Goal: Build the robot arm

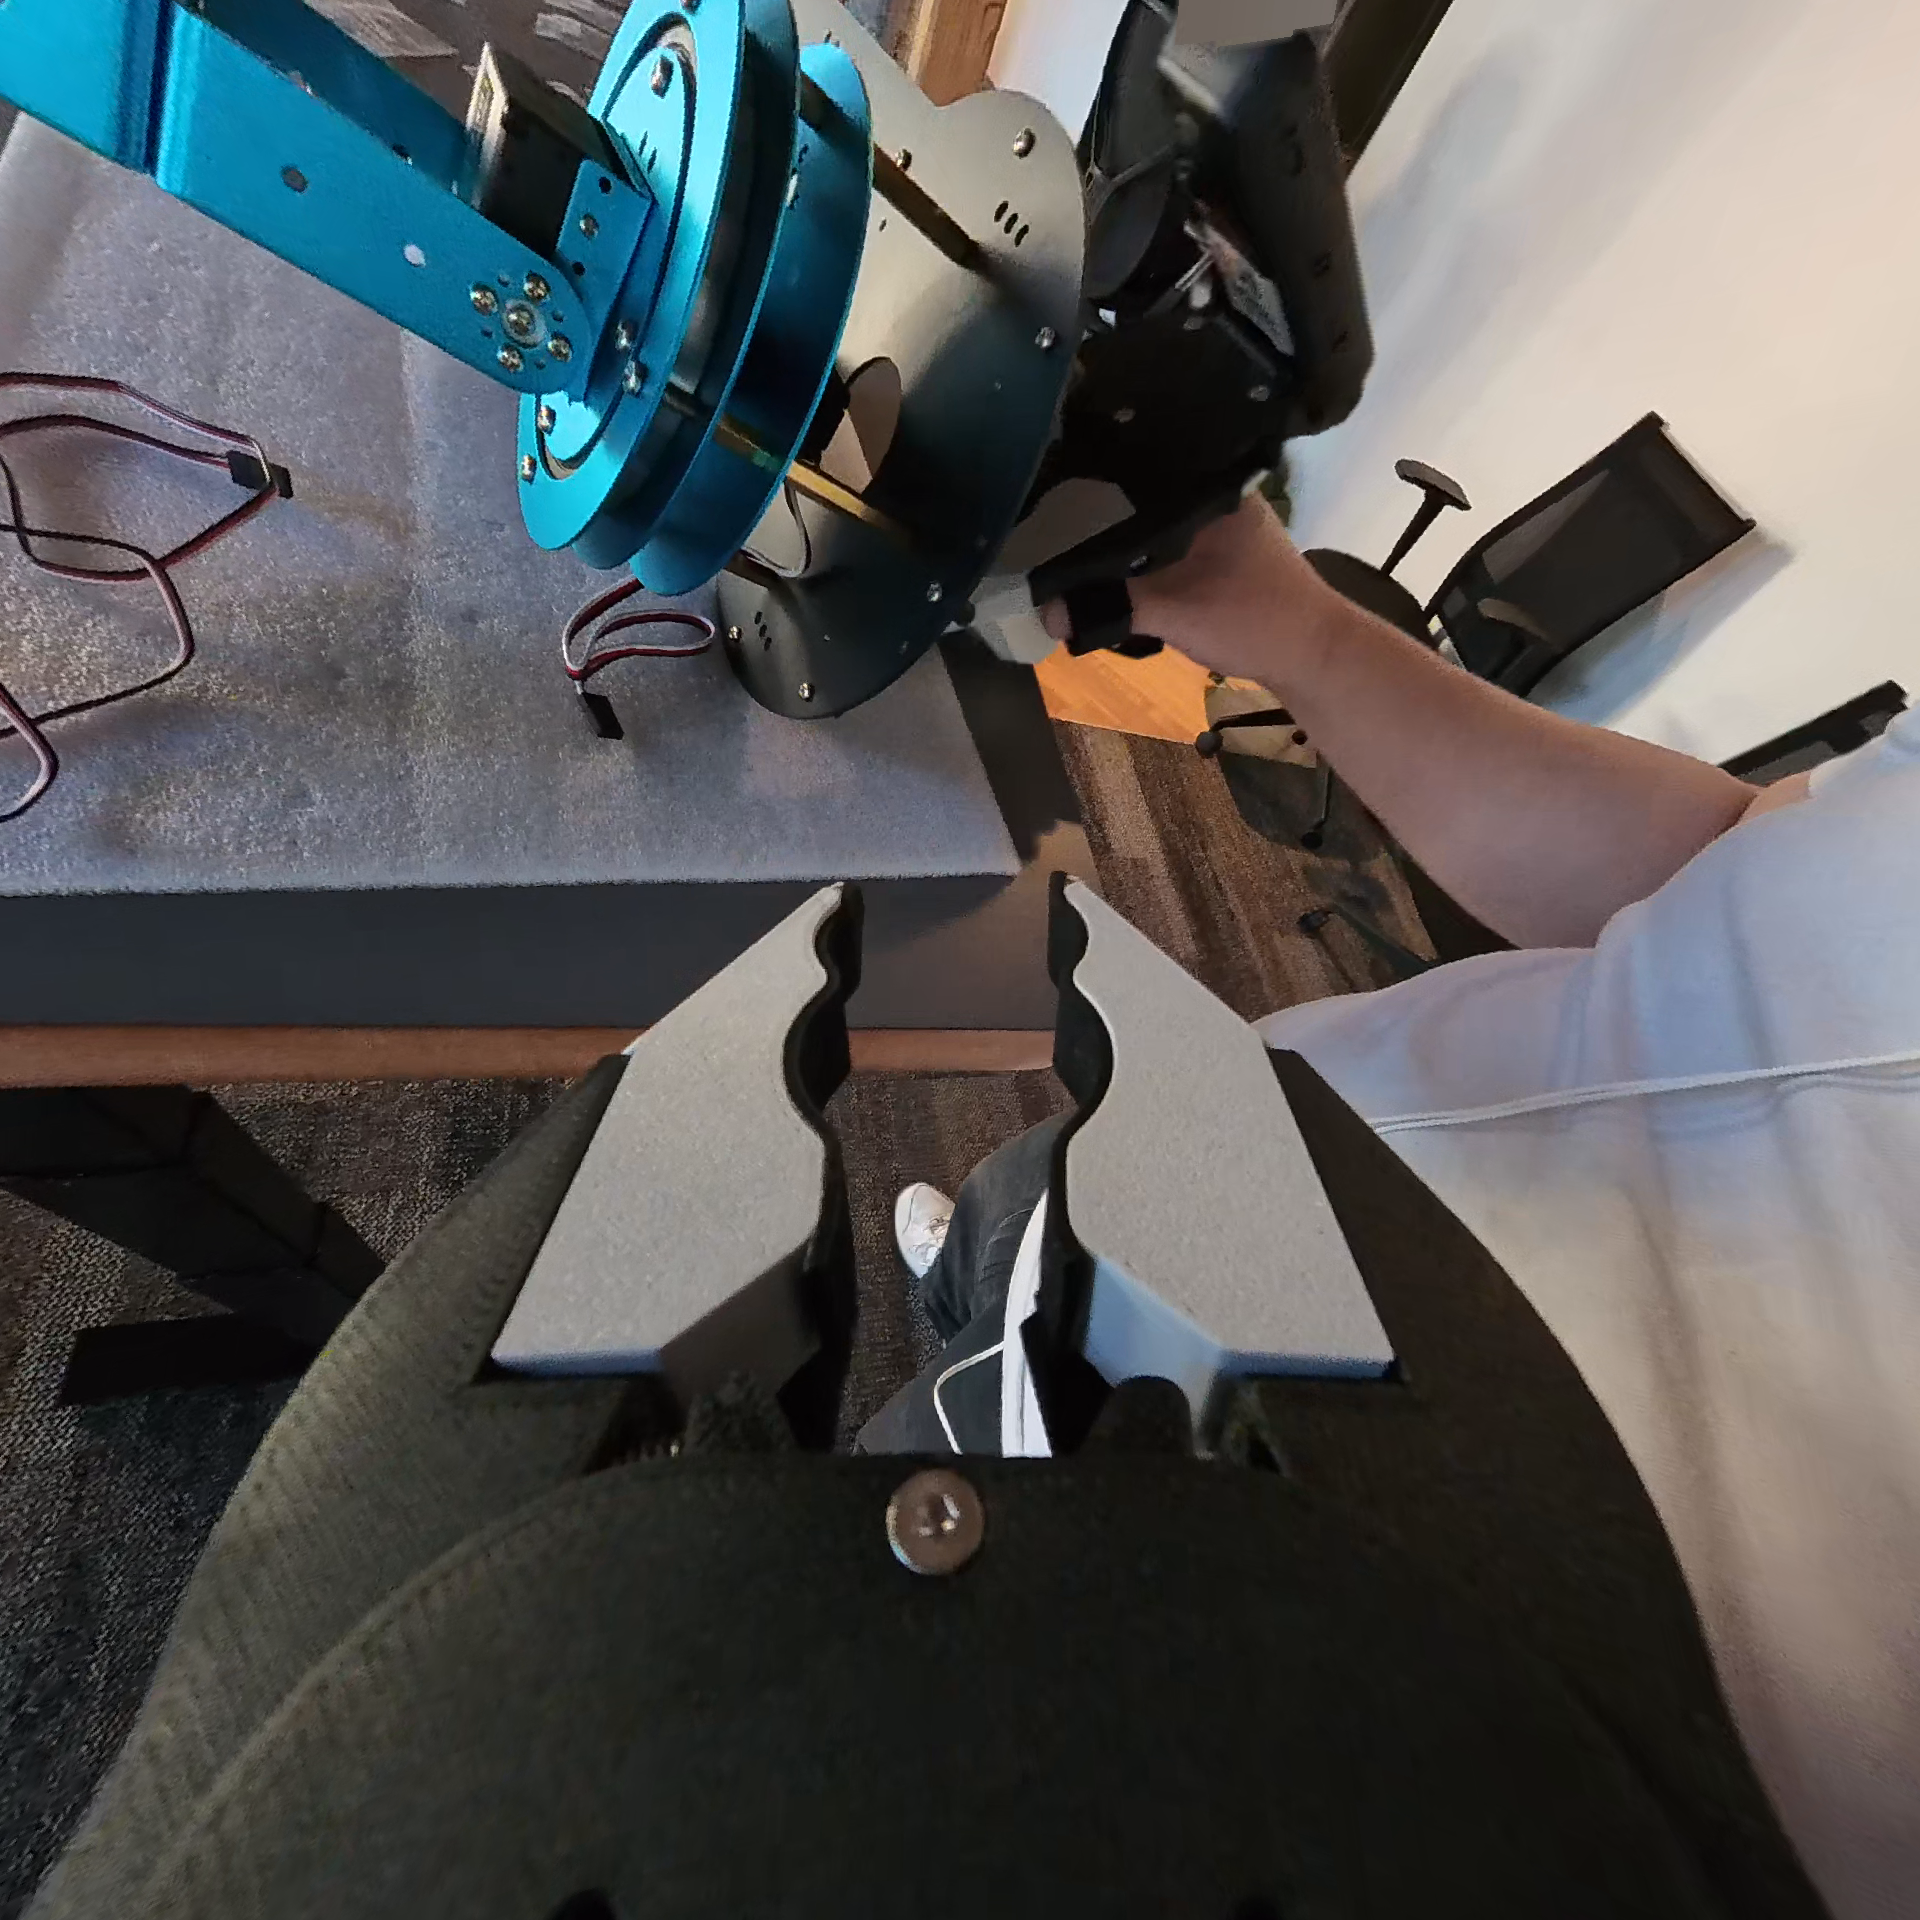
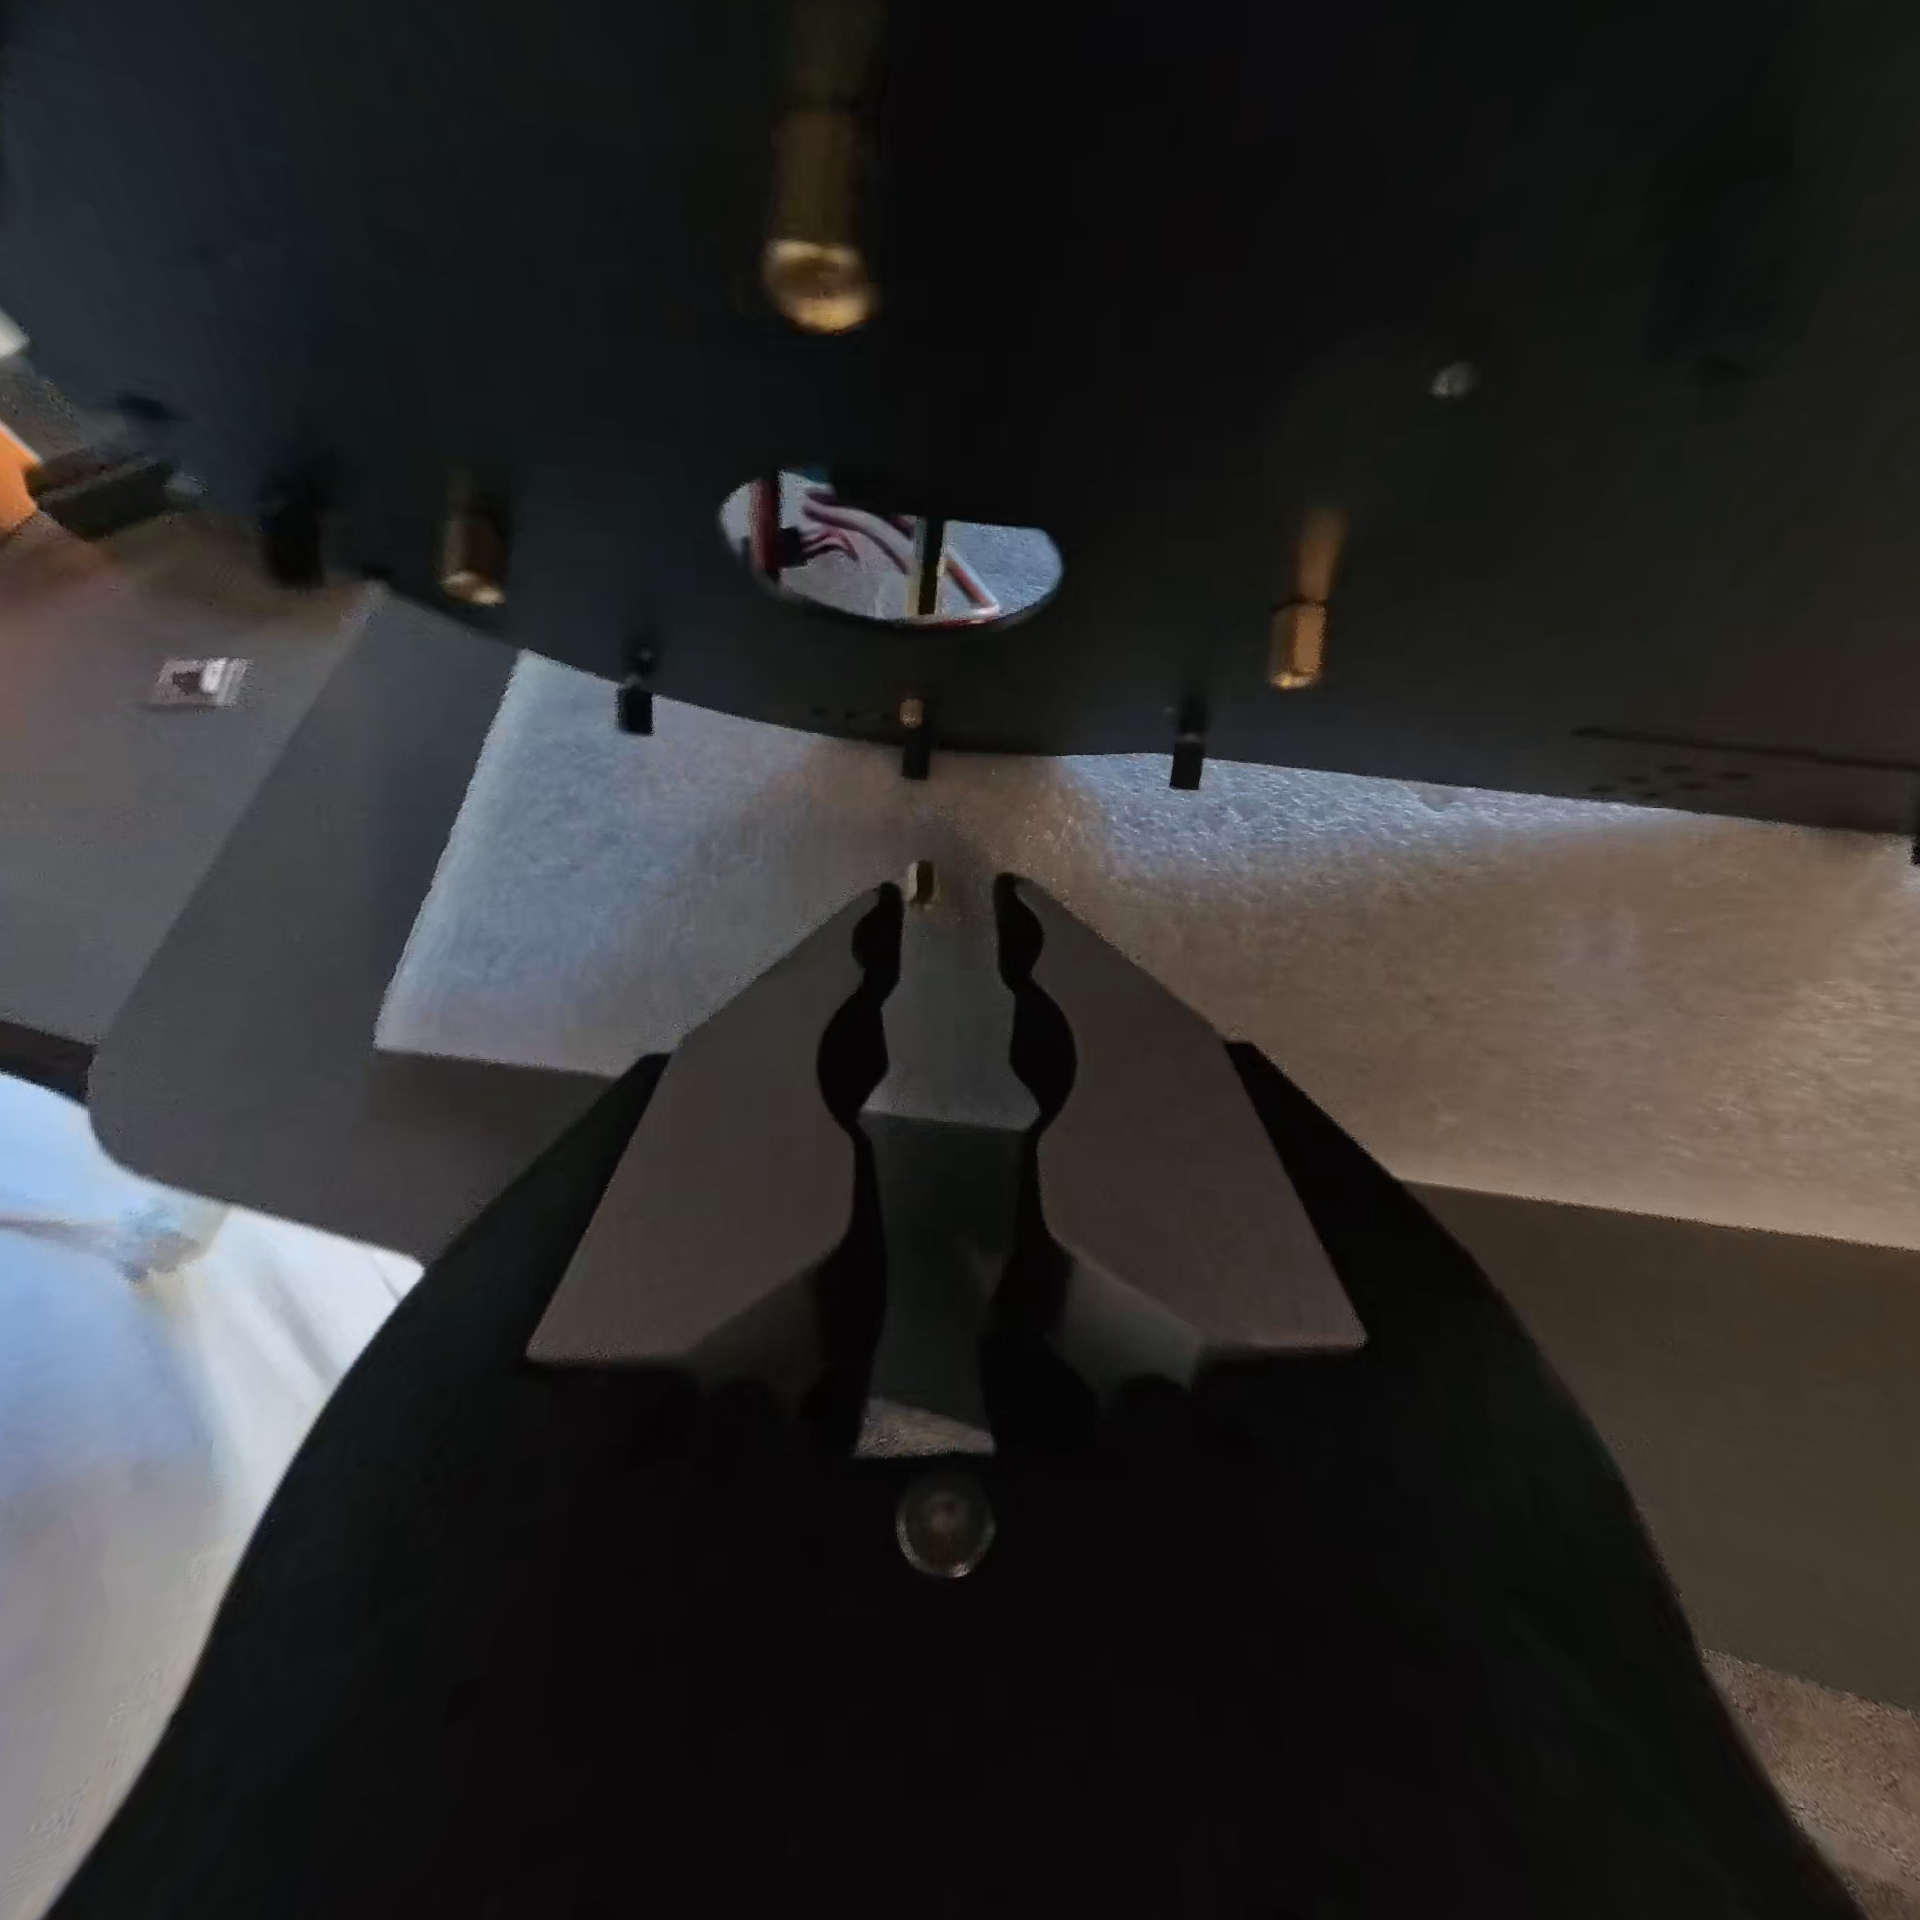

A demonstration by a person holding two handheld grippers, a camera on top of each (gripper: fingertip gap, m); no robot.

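Left gripper (image 1: 951, 904) fingers parted, empty, near black base plate (image 1: 935, 343).

Two blue discs (image 1: 634, 312), two black plates (image 1: 935, 416), four brass standoffs (image 2: 821, 187), two office chairs (image 1: 1579, 561).

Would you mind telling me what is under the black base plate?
White foam sheet lies under the tilted black base plate; brass standoffs project from its underside. Wires show through its hole; beyond is hidden.
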